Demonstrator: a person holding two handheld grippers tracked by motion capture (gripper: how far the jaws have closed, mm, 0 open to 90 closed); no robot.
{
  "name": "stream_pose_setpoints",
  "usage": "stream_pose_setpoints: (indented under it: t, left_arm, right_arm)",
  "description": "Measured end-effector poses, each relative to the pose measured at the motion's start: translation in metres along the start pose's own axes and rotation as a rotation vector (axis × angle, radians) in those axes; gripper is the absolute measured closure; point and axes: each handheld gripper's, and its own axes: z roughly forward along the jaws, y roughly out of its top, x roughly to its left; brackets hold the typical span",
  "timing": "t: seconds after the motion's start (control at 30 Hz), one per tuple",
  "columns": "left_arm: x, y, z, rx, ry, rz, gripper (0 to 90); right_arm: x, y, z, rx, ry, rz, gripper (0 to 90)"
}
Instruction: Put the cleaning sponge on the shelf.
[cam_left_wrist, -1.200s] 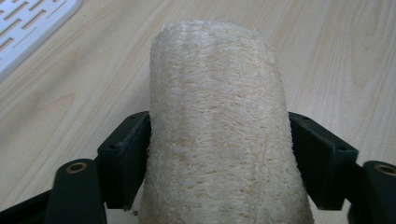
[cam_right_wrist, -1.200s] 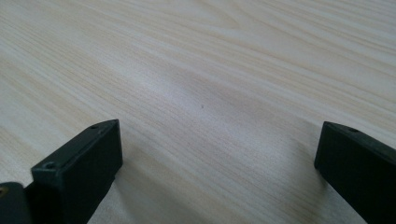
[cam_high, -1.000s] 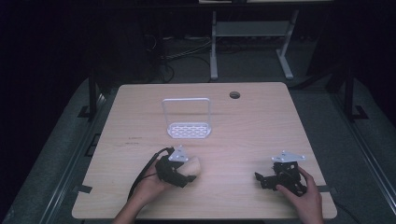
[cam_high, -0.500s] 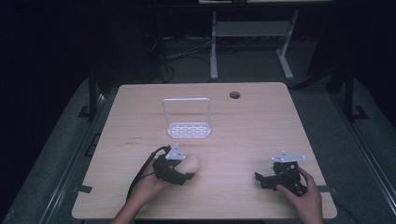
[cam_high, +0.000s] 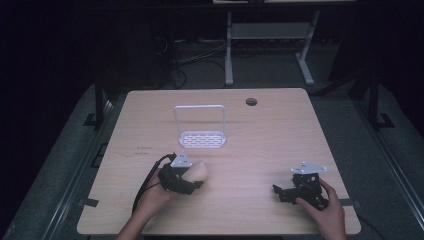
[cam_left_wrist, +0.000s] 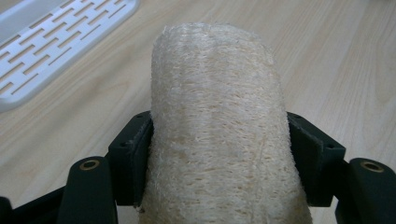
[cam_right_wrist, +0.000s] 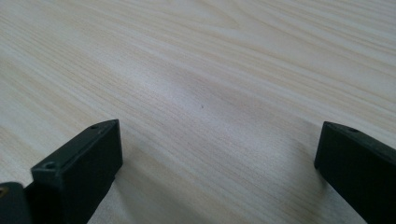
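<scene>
The left gripper (cam_left_wrist: 219, 154) clamps a loofah (cam_left_wrist: 219, 121) near the rack (cam_high: 200, 137); the right gripper (cam_right_wrist: 219, 163) gapes, well apart from it.

The left tool (cam_high: 192, 175), held by a hand at the near left, is clamped around something, while the right tool (cam_high: 287, 192) at the near right gapes wide.
</scene>
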Motion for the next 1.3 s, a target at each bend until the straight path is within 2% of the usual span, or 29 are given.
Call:
stream_pose_setpoints:
  t: [0.7, 1.3]
  left_arm:
    - [0.023, 0.022, -0.001, -0.048, 0.019, -0.033, 31.8]
    - [0.042, 0.04, 0.014, -0.051, 0.04, -0.047, 31.8]
  right_arm:
    - [0.0, 0.0, 0.0, 0.0, 0.0, 0.0, 0.7]
    - [0.0, 0.0, 0.0, 0.0, 0.0, 0.0, 0.7]
